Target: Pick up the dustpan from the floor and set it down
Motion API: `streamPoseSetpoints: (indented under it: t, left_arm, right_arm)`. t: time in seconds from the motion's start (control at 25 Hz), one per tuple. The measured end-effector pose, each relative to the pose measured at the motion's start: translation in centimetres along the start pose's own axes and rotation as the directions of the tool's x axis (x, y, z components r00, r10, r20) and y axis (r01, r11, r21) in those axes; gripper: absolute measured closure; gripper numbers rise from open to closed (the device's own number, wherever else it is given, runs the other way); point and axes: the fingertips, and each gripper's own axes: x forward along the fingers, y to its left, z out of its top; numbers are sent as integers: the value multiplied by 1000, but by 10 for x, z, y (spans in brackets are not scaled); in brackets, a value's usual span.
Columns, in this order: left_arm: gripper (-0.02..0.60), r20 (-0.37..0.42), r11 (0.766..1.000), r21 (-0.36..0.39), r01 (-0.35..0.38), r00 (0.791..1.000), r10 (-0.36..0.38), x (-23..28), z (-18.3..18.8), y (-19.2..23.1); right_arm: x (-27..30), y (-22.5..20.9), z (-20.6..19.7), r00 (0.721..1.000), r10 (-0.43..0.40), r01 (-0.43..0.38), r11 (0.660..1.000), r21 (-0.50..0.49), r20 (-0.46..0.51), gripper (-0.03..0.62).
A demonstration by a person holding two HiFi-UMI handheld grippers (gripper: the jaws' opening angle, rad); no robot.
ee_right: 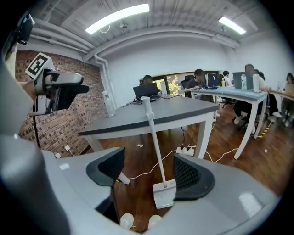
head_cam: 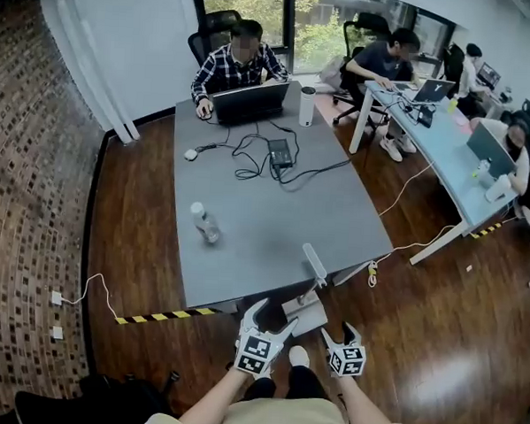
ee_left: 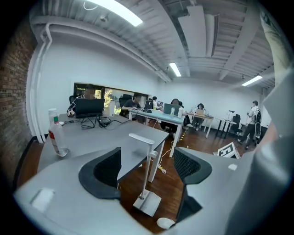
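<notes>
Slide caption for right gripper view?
Open right gripper aimed at white long-handled dustpan standing on dark wooden floor.

Right gripper (ee_right: 149, 174): jaws wide apart, nothing pinched. Dustpan (ee_right: 164, 196) stands on wood floor (ee_right: 138, 158), seen in gap between jaws, not touching pads. Its long white handle (ee_right: 154, 137) leans on edge of grey table (ee_right: 151, 114). Two white shoe tips (ee_right: 127, 220) at bottom. Left gripper (ee_right: 57, 89) up high at left, in front of brick wall (ee_right: 55, 133). White power strip (ee_right: 186, 150) on floor under table.
</notes>
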Motion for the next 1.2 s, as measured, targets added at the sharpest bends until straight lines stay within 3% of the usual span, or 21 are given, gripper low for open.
streamPoseSetpoints:
  t: [0.24, 0.56, 0.8, 0.88, 1.2]
  left_arm:
    - [241, -92, 1000, 19, -6, 996, 7, 31, -12, 13]
    - [241, -89, 999, 6, -39, 995, 40, 36, 5, 22]
    - [241, -78, 996, -13, -93, 993, 91, 26, 10, 29]
    - [241, -82, 995, -19, -101, 992, 99, 22, 8, 30]
    - [241, -41, 989, -43, -139, 990, 138, 5, 16, 31]
  right_arm:
    - [63, -16, 41, 996, 77, -75, 997, -29, 55, 276]
    - [118, 7, 101, 970, 200, -183, 975, -125, 139, 280]
    - [136, 22, 124, 963, 231, -203, 960, -194, 138, 392]
    - [138, 23, 127, 968, 217, -188, 959, -211, 126, 479]
    - [115, 26, 125, 977, 203, -179, 945, -273, 63, 488]
